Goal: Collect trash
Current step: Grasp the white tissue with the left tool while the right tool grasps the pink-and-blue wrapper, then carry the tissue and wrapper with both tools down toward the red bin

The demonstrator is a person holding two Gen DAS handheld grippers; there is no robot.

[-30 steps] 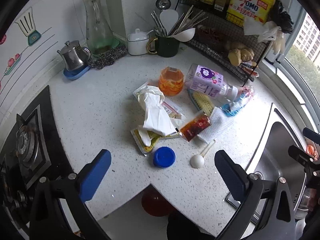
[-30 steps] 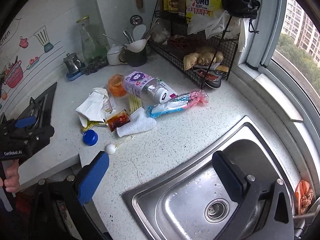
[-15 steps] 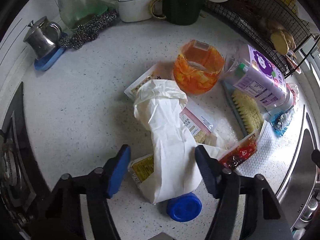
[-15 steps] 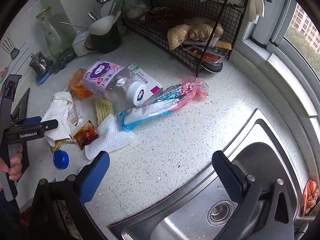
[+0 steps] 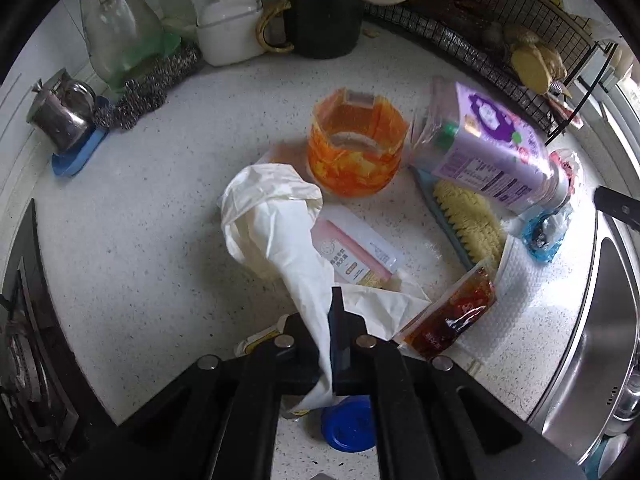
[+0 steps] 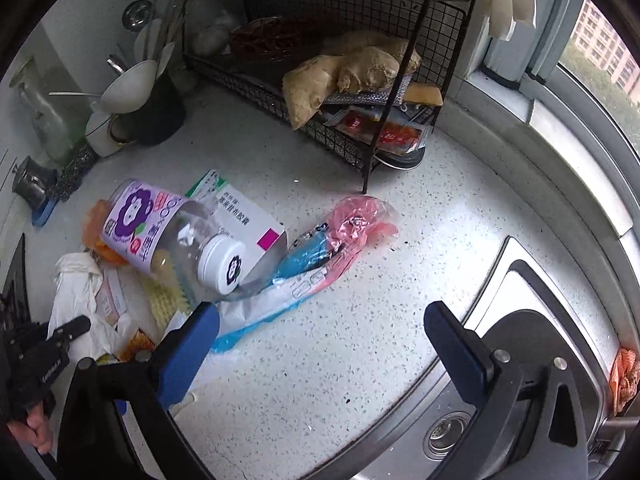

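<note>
Litter lies on the speckled white counter (image 5: 152,240). My left gripper (image 5: 334,320) is shut on a crumpled white rubber glove (image 5: 276,220), pinching its lower end. Around the glove are an orange plastic cup (image 5: 354,148), a purple-labelled bottle (image 5: 488,148) on its side, a red sauce packet (image 5: 452,320), a pink-and-white packet (image 5: 356,252) and a blue cap (image 5: 350,424). My right gripper (image 6: 320,320) is open above the counter, beside a blue-and-pink plastic wrapper (image 6: 312,272). The same bottle (image 6: 168,232) lies just beyond its left finger. The glove (image 6: 76,300) shows at the left.
A yellow scrub brush (image 5: 464,216) and white cloth (image 5: 524,280) lie by the sink (image 6: 520,320). A black wire rack (image 6: 360,80) with ginger stands at the back. A utensil cup (image 5: 320,20), white pot (image 5: 230,36), glass carafe (image 5: 120,36) and small kettle (image 5: 60,112) line the wall. The stove (image 5: 24,340) is left.
My left gripper came down over the white glove and shut on it. My right gripper moved away from the sink toward the blue-and-pink wrapper, still open.
</note>
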